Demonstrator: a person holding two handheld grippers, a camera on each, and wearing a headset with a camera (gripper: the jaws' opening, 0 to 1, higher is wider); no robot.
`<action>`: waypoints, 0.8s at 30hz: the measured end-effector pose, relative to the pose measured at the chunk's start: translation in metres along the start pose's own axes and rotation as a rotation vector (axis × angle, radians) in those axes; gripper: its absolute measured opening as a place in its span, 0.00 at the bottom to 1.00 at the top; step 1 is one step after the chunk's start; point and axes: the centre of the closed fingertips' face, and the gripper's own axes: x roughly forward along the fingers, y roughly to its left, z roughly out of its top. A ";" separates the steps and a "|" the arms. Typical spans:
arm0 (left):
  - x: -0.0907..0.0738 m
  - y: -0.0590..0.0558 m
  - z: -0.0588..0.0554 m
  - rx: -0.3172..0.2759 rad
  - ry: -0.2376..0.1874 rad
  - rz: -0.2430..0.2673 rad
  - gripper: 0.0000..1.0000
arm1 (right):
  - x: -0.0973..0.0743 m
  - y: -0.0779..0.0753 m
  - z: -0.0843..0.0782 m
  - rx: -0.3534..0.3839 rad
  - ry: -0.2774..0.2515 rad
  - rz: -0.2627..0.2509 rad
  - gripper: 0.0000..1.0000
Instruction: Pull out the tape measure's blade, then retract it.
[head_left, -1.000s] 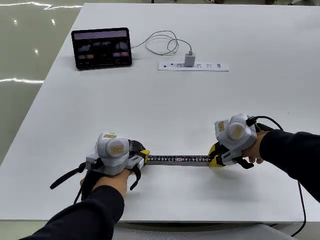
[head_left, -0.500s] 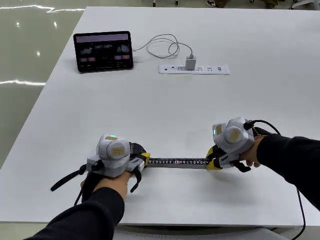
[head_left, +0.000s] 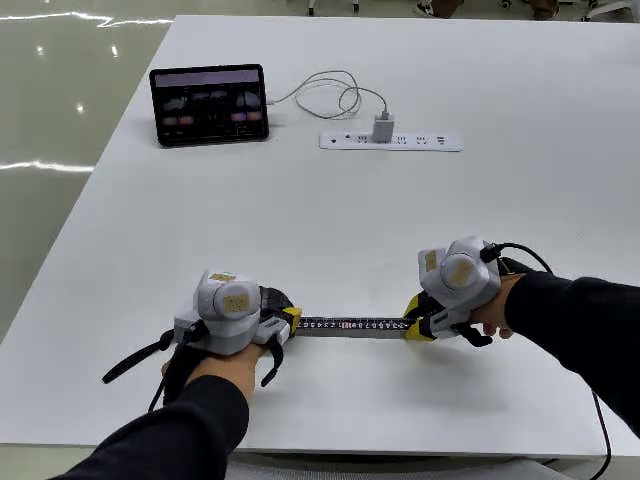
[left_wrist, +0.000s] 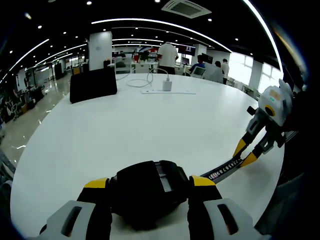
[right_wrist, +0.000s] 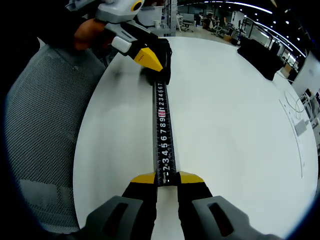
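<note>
Head view: tape measure blade (head_left: 352, 324) stretched left-right along near edge of table (head_left: 330, 220), case (left_wrist: 149, 190) clamped by left gripper (head_left: 284, 312), tip pinched in right gripper (head_left: 411, 322) jaws.

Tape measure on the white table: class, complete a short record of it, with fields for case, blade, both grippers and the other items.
case: black, on the table
left gripper: shut on the case
blade: drawn out, stretched between the two grippers, numbers up
right gripper: shut on the blade's end
other items: tablet and power strip with a charger plugged in, at the far side
</note>
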 end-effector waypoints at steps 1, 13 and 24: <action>0.000 0.000 0.000 0.000 0.000 0.000 0.57 | 0.000 0.000 0.001 -0.002 0.001 0.000 0.10; 0.001 0.000 0.000 -0.003 0.000 -0.003 0.57 | 0.007 -0.003 0.012 0.011 -0.022 -0.004 0.10; 0.001 0.000 0.000 -0.004 0.004 -0.005 0.57 | 0.008 -0.002 0.017 0.004 -0.022 0.001 0.11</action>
